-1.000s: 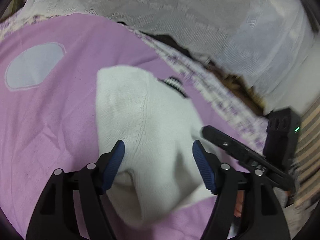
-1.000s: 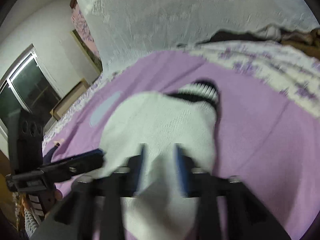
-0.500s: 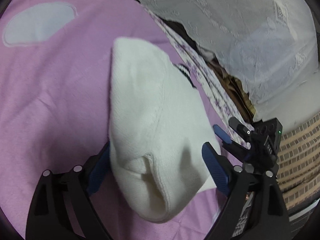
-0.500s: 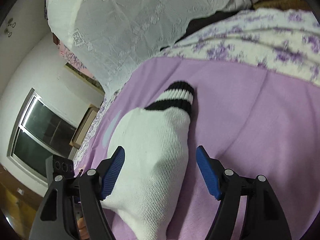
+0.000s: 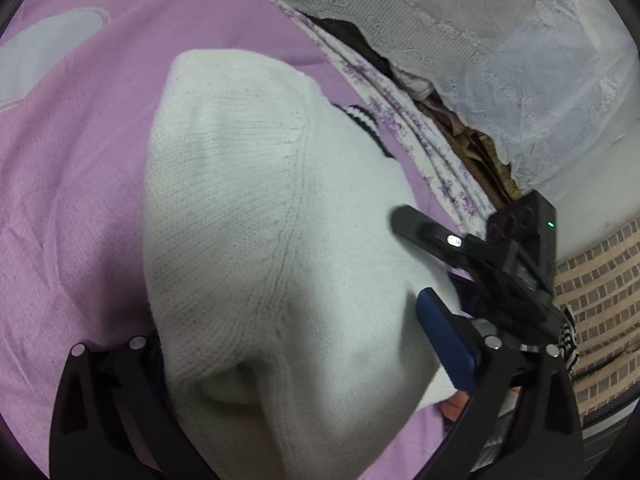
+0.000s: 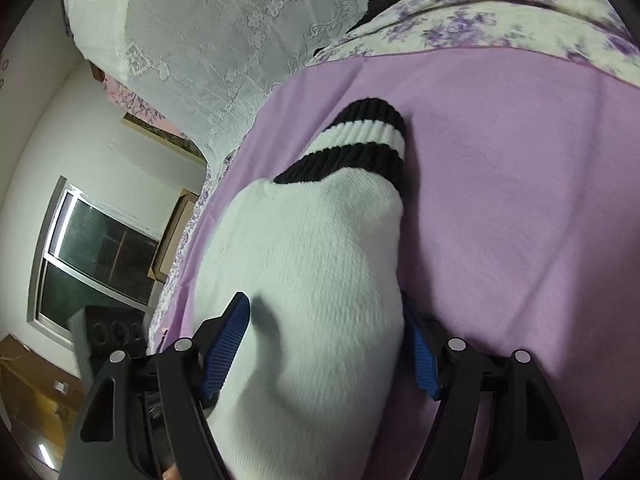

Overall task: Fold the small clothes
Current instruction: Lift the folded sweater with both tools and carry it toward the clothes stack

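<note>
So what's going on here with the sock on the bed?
A person holds a gripper in each hand over a white sock with a black-striped cuff, lying on a purple blanket. The sock sits between the jaws of both the left gripper and the right gripper. The left jaws have just been opening; neither gripper visibly clamps the sock.

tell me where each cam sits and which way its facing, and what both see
Left wrist: sits on the left gripper, looking forward and down along its fingers at the white sock on the purple blanket; its open jaws straddle the sock, and the right gripper comes in from the right.
Right wrist: sits on the right gripper, facing down the sock toward its striped cuff; its jaws flank the sock, lace fabric beyond.
Shared: the sock, blanket and lace fabric.
</note>
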{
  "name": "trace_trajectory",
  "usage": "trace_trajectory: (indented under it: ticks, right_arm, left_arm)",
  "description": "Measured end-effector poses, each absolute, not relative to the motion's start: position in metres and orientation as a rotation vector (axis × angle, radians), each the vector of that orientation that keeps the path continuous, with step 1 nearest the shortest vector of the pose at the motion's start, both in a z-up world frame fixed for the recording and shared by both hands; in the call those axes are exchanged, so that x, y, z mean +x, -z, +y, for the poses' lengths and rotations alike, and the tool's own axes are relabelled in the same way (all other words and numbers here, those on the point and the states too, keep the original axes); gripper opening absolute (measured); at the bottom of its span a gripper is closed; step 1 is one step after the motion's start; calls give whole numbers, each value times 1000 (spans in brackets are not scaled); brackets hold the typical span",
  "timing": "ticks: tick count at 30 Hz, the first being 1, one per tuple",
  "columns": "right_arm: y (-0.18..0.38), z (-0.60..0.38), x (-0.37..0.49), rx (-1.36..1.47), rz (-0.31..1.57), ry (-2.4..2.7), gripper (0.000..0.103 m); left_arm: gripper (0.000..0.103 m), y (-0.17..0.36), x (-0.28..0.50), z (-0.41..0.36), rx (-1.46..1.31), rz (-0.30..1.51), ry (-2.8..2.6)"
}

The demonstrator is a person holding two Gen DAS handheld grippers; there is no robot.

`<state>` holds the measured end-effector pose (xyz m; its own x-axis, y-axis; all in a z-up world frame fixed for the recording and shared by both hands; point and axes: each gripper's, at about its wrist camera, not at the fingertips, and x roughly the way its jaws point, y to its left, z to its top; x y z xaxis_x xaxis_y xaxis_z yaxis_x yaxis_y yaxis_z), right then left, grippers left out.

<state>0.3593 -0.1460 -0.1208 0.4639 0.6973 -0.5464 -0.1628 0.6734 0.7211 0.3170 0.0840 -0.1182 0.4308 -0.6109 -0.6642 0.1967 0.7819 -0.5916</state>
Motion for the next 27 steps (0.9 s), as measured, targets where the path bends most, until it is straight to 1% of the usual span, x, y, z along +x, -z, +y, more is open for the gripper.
trace_trajectory:
  ticks: [1, 2, 3, 4, 5, 6, 7, 10, 14, 15, 16, 17, 18, 20, 22, 24, 25, 26, 27]
  right_arm:
    - [121, -146, 359, 646, 942, -573, 69]
    - [121, -147, 358, 648, 935, -574, 64]
    - [121, -149, 357, 652, 929, -575, 59]
    - [121, -151, 357, 661, 923, -576, 57]
    - [121, -152, 355, 669, 913, -577, 54]
    - [120, -153, 354, 666, 905, -575, 52]
    - [118, -154, 352, 658, 892, -572, 50]
    - [107, -153, 341, 603, 841, -566, 49]
    - [102, -161, 336, 606, 825, -555, 48]
    - [106, -164, 338, 625, 842, -555, 48]
    - [111, -166, 342, 645, 863, -557, 48]
    - [114, -167, 344, 660, 878, -562, 51]
    - [120, -168, 347, 680, 902, -576, 54]
    - [125, -168, 349, 700, 914, -587, 58]
    - [124, -165, 349, 678, 910, -584, 59]
    - [123, -158, 348, 634, 901, -575, 60]
    - [122, -156, 347, 615, 897, -571, 59]
    - [120, -154, 345, 602, 885, -567, 55]
    - [119, -153, 344, 592, 875, -561, 53]
  left_arm:
    - [94, 118, 316, 84, -464, 1002, 530]
    - [91, 117, 315, 84, -460, 998, 528]
    - [86, 117, 314, 83, -452, 994, 524]
    - [82, 117, 313, 83, -444, 990, 521]
    - [80, 116, 314, 83, -442, 986, 519]
    - [75, 116, 313, 83, -441, 983, 517]
    - [70, 116, 312, 85, -445, 976, 513]
    - [64, 113, 307, 89, -460, 954, 528]
    - [63, 113, 304, 88, -464, 960, 562]
    - [65, 115, 306, 87, -463, 973, 559]
    - [71, 119, 310, 87, -471, 990, 553]
    - [75, 124, 314, 88, -483, 1005, 544]
    - [80, 128, 317, 89, -493, 1022, 535]
    - [82, 130, 319, 87, -489, 1032, 536]
    - [86, 130, 316, 80, -449, 1026, 529]
    - [85, 128, 314, 73, -416, 1013, 516]
    - [79, 127, 312, 71, -399, 1000, 509]
    - [75, 126, 310, 70, -392, 991, 510]
    - [67, 124, 309, 71, -390, 980, 512]
